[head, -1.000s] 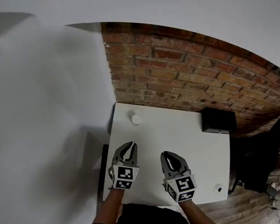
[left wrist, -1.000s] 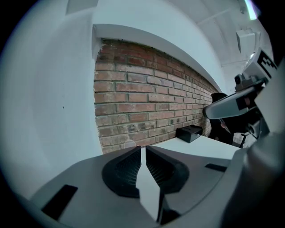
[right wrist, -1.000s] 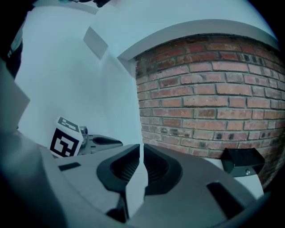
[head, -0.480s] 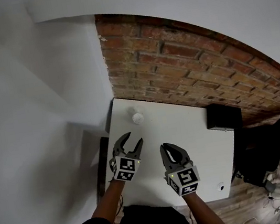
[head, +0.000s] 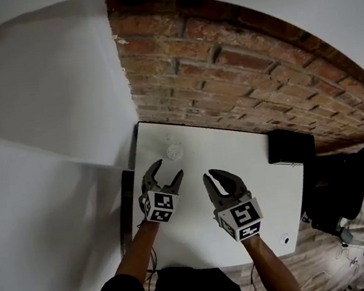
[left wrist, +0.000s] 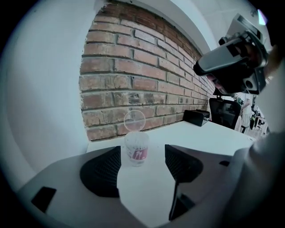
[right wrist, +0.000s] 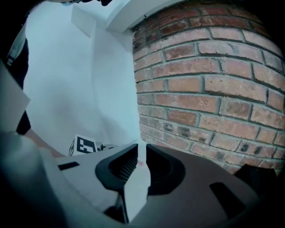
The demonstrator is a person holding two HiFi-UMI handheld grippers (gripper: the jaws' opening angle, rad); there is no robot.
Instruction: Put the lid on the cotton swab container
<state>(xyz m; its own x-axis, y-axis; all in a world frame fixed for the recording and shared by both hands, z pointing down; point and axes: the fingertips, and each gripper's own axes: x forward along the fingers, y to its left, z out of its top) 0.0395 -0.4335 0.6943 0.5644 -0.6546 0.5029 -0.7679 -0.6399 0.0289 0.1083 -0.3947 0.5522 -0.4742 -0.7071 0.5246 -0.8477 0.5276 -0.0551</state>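
Ok, cotton swab container [left wrist: 136, 149] on tabletop [head: 254, 164] near brick wall [head: 226, 78], lid [left wrist: 134, 120] standing up. Left hand-held gripper [head: 167, 170] opening wide, empty; right hand-held gripper [head: 214, 174] just cracking open, empty. Left steadies body, right tips lid down.

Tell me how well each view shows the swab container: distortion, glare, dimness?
Head view: heavy fisheye curves the brick wall, and the container is tiny. Left gripper view: the container is sharp, its clear lid faint against the bricks, and the corners are vignetted. Right gripper view: dim and bluish, container not discernible.
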